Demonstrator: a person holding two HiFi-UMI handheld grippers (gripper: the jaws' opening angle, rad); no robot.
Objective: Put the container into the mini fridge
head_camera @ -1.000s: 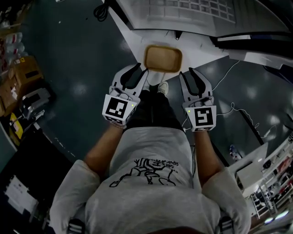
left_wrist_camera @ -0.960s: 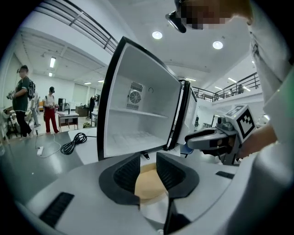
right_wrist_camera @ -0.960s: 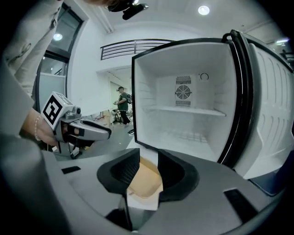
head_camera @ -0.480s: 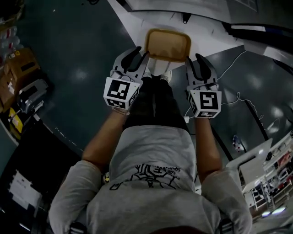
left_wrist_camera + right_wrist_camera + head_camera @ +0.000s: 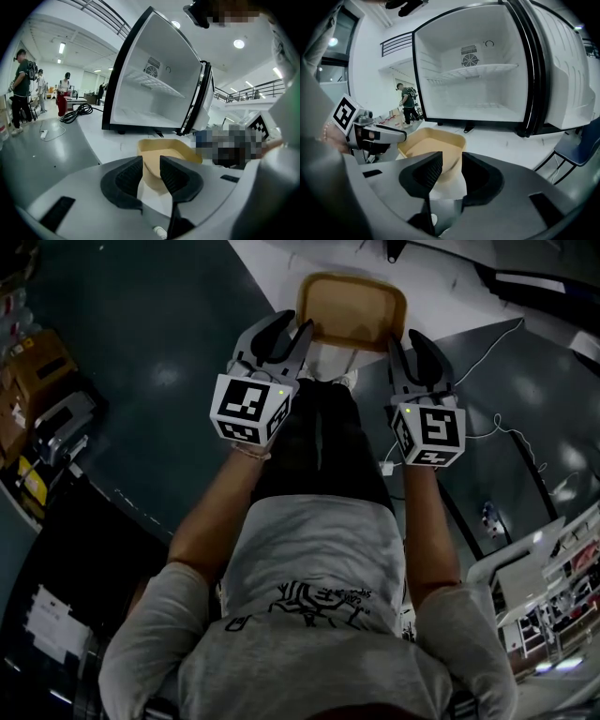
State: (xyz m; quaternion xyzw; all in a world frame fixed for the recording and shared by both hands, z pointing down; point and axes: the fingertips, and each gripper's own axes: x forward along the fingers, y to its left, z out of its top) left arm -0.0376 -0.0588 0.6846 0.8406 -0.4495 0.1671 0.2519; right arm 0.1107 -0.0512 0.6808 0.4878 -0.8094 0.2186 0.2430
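The shallow tan plastic container with rounded corners [image 5: 354,307] sits open side up near the front edge of the white table [image 5: 272,273]. In the head view it is at 12 o'clock from the person, with its long axis running from 9 to 3 o'clock, square across the line of reach. The left gripper [image 5: 289,334] comes at it from about 7 o'clock and the right gripper [image 5: 412,351] from about 5 o'clock, so the two bracket the near long side, one at each near corner. Neither hand is clearly the nearer. The left tips overlap the near-left corner in the head view, while the right tips lie just beside the near-right corner. In the left gripper view the jaws stand apart. The container's rounded corner shows in the gap between them, and the rest of the tub stretches off toward 1 o'clock. In the right gripper view the jaws are likewise apart, with the other near corner in the gap and the tub running off toward 11 o'clock. No pad can be seen pressing on the wall in either view, so both grippers read as parted and not yet gripping. Beyond the container, at 12 o'clock in both gripper views, the white mini fridge with a black door frame [image 5: 473,79] stands on the same table. Its door is swung wide and its inside is bare. The lift therefore probably depends on each pair of jaws closing on its own corner of the near wall, and the tub would then travel straight ahead, long side leading.
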